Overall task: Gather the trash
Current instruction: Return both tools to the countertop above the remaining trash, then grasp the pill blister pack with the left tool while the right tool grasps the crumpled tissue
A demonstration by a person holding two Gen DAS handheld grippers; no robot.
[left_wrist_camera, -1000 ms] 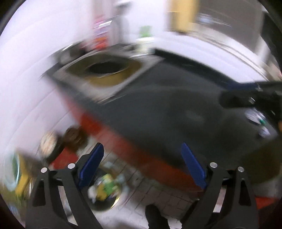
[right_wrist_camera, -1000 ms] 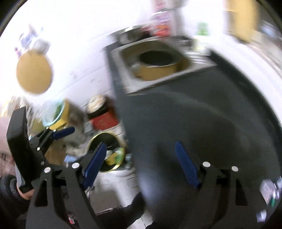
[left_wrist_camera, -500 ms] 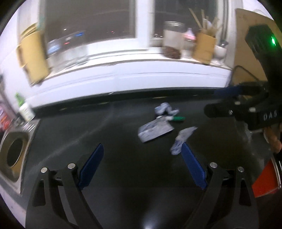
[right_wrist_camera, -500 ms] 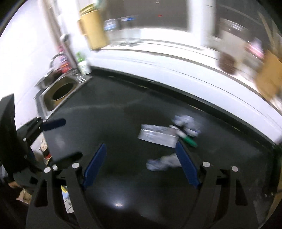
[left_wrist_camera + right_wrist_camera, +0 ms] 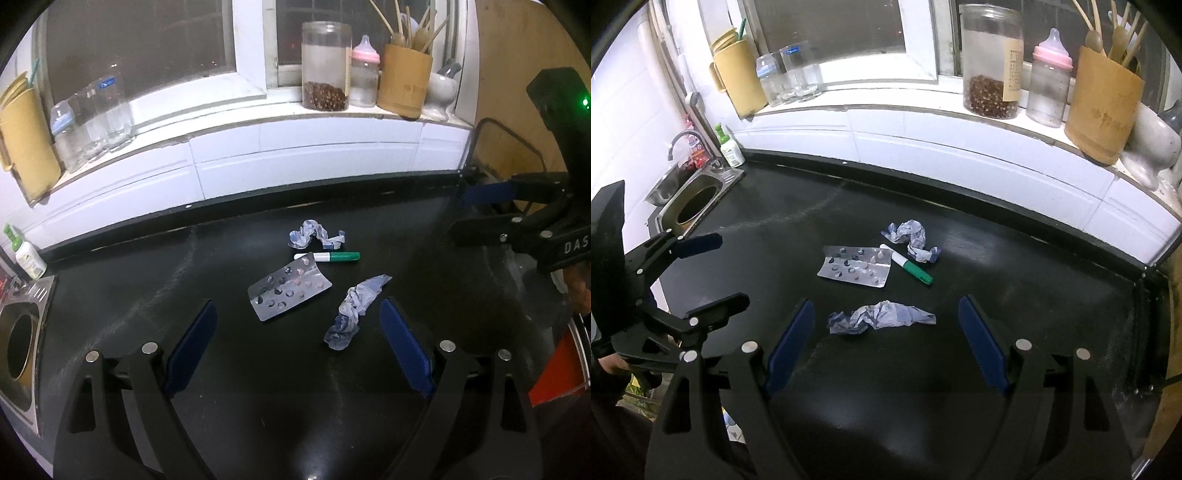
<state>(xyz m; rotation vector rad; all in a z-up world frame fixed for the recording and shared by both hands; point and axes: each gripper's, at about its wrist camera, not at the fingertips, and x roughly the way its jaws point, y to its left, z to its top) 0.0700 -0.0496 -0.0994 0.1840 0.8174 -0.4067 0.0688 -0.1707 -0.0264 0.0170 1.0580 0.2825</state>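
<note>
1. The left gripper (image 5: 297, 343) hangs over the black counter (image 5: 155, 280) with its blue pads spread wide and nothing between them.
2. Seen from the left wrist, a crumpled wrapper (image 5: 356, 312) lies just inside the right-hand pad, at about 1 o'clock from the gap's middle.
3. A foil blister pack (image 5: 290, 291), several pockets punched out, lies at 12 o'clock, just beyond the fingertips.
4. Past it, also near 12 o'clock, a green-and-white marker (image 5: 328, 256) touches the pack's far corner; a second crumpled wrapper (image 5: 314, 236) sits just behind the marker.
5. The right gripper (image 5: 886, 339) is likewise wide open and empty. In its own view the near wrapper (image 5: 882, 317) lies across the gap between the fingertips, at 12 o'clock.
6. Farther out at 12 o'clock lies the blister pack (image 5: 855, 269), the marker (image 5: 908, 266) at 1 o'clock beside it, the far wrapper (image 5: 910, 240) beyond.
7. Each gripper appears in the other's view: the right one (image 5: 491, 210) at 3 o'clock, the left one (image 5: 705, 273) at 9 o'clock.
8. Readable writing: the letters "DAS" on the right gripper's body. The glass jar (image 5: 991, 61) on the sill carries a label too small to read, and the bamboo utensil holder (image 5: 1104, 107) bears characters I cannot make out.
9. A sink (image 5: 694, 199) sits at 10 o'clock in the right wrist view.
</note>
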